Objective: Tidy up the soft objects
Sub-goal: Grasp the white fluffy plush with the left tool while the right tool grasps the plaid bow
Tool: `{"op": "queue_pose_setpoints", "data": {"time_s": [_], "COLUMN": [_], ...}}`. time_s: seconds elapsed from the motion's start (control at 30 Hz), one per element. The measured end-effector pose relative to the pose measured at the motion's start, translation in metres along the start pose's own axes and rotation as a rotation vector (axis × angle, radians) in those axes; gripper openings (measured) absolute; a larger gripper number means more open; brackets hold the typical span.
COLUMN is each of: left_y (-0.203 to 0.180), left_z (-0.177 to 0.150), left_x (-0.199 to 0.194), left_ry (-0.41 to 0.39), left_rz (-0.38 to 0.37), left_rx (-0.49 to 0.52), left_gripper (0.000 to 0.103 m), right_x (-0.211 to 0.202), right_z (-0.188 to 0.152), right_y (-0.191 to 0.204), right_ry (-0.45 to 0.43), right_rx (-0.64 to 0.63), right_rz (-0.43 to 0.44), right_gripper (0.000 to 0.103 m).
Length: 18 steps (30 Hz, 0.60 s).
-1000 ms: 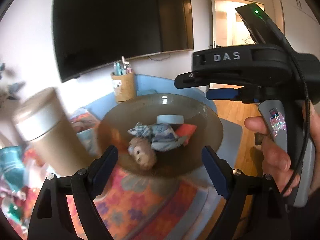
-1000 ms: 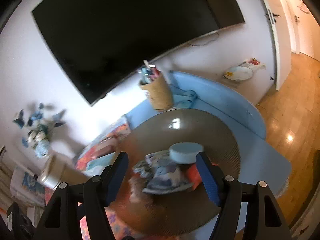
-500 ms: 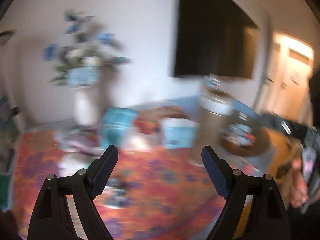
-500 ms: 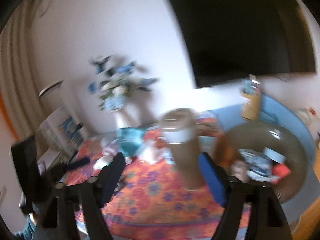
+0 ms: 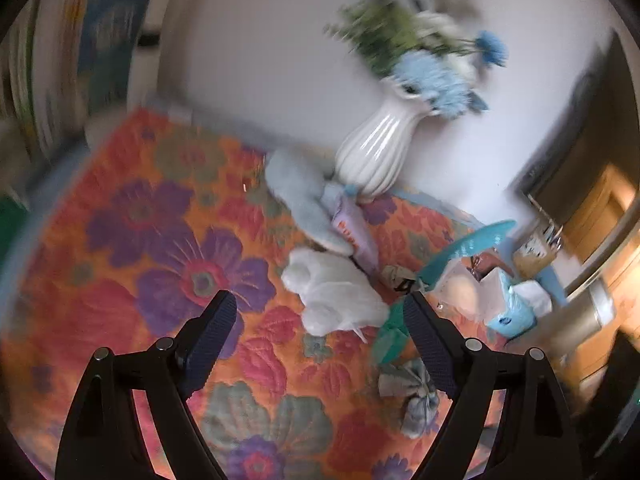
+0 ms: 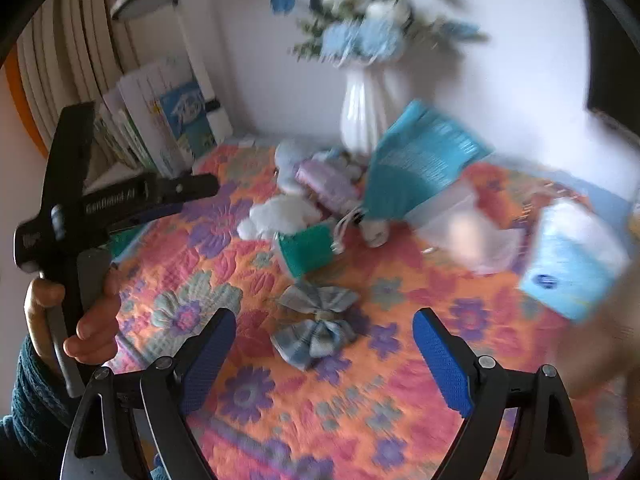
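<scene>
Left wrist: my left claw [image 5: 318,316] is hanging open and empty; white plush [image 5: 334,296] is lying just ahead, vase [image 5: 376,152] behind, risking a knock.
Right wrist: my right claw [image 6: 324,336] is opening, empty, over bow [image 6: 314,322]; blur is risking a mispick.

Soft things laid out on the orange floral quilted cloth [image 6: 280,408]

A pale blue fabric bow [image 6: 316,328] is set nearest; behind it a teal pouch [image 6: 308,250], a white plush toy [image 6: 276,214] to its left, and a white ribbed vase [image 6: 362,116] at the back.
</scene>
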State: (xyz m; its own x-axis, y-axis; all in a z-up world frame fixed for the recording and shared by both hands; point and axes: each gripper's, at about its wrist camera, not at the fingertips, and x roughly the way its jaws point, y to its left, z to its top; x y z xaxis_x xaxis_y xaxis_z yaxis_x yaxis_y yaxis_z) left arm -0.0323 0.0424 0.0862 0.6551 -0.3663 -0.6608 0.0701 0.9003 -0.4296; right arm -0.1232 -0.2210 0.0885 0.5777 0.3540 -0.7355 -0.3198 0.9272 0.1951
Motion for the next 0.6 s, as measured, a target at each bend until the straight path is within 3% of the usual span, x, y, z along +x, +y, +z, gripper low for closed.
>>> {"op": "queue_pose_setpoints", "data": {"time_s": [0.13, 0.33, 0.37, 0.4, 0.5, 0.53, 0.6], "left_y": [0.004, 0.010, 0.009, 0.008, 0.005, 0.004, 0.000], "left_z": [0.000, -0.010, -0.011, -0.010, -0.011, -0.011, -0.011], "left_x": [0.036, 0.072, 0.071, 0.071, 0.077, 0.075, 0.070], "left_ry": [0.057, 0.078, 0.062, 0.061, 0.097, 0.084, 0.046], "left_rz": [-0.057, -0.092, -0.083, -0.085, -0.133, -0.134, -0.130], "left_rx": [-0.051, -0.065, -0.060, -0.053, -0.042, -0.034, -0.023], "left_gripper": [0.084, 0.082, 0.076, 0.059, 0.041, 0.040, 0.038], "right_x": [0.038, 0.067, 0.072, 0.076, 0.083, 0.086, 0.087], "right_z": [0.000, -0.011, -0.012, -0.013, -0.012, -0.012, -0.012], "right_y": [-0.001, 0.003, 0.005, 0.007, 0.015, 0.018, 0.023], "right_ry": [0.032, 0.072, 0.090, 0.104, 0.112, 0.115, 0.102], "right_rx": [0.030, 0.022, 0.013, 0.002, -0.031, -0.044, -0.065], "right_rz": [0.058, 0.022, 0.005, -0.023, -0.113, -0.145, -0.181], "right_gripper": [0.089, 0.089, 0.089, 0.089, 0.088, 0.085, 0.059]}}
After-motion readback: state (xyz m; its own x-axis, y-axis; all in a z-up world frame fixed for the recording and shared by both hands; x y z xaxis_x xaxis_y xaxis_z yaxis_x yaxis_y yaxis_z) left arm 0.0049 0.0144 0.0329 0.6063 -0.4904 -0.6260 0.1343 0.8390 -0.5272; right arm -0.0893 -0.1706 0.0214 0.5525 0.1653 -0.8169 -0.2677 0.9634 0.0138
